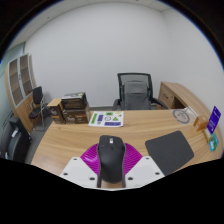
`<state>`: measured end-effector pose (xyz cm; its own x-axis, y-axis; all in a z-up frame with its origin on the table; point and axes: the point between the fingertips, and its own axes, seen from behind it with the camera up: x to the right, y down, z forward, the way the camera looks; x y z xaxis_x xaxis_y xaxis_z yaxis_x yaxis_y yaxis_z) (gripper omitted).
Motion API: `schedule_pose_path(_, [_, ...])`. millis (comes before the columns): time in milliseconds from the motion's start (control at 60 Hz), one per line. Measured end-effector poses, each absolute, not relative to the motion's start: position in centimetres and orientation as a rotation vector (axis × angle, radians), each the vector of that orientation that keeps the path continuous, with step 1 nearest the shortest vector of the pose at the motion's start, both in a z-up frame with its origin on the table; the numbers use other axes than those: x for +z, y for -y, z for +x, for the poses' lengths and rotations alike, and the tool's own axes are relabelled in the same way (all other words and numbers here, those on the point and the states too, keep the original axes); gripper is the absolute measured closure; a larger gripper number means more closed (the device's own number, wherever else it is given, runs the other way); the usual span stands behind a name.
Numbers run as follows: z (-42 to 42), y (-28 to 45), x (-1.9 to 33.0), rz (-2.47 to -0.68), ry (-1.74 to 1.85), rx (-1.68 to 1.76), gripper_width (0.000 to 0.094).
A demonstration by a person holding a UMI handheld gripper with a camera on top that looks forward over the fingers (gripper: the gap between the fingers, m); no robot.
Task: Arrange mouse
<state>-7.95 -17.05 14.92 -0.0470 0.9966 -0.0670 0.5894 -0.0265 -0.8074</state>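
A black computer mouse point(110, 161) sits between my gripper's point(111, 166) two fingers, whose magenta pads point(93, 158) press against both of its sides. It is held above a wooden desk point(70, 148). A dark grey mouse pad point(170, 151) lies on the desk to the right of the fingers, apart from the mouse.
A black office chair point(135, 92) stands behind the desk. A white sheet with green marks point(106, 119) lies at the desk's far edge. A purple box point(213, 119) stands at the right end. Boxes point(72, 104) and a shelf point(20, 78) are at the left.
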Motion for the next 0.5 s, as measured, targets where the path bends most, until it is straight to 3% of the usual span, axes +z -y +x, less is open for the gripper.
schedule_pose_path(117, [-10.4,8.6,17.8,-1.652,1.576,0.864,0.067])
schedule_pose_path(217, [-11.6,1.6,17.6,-1.658,1.509,0.784,0.0671])
schedule_pose_path(500, [-12.1,-9.5,9.3,-1.766,1.465,0.653,0.0667])
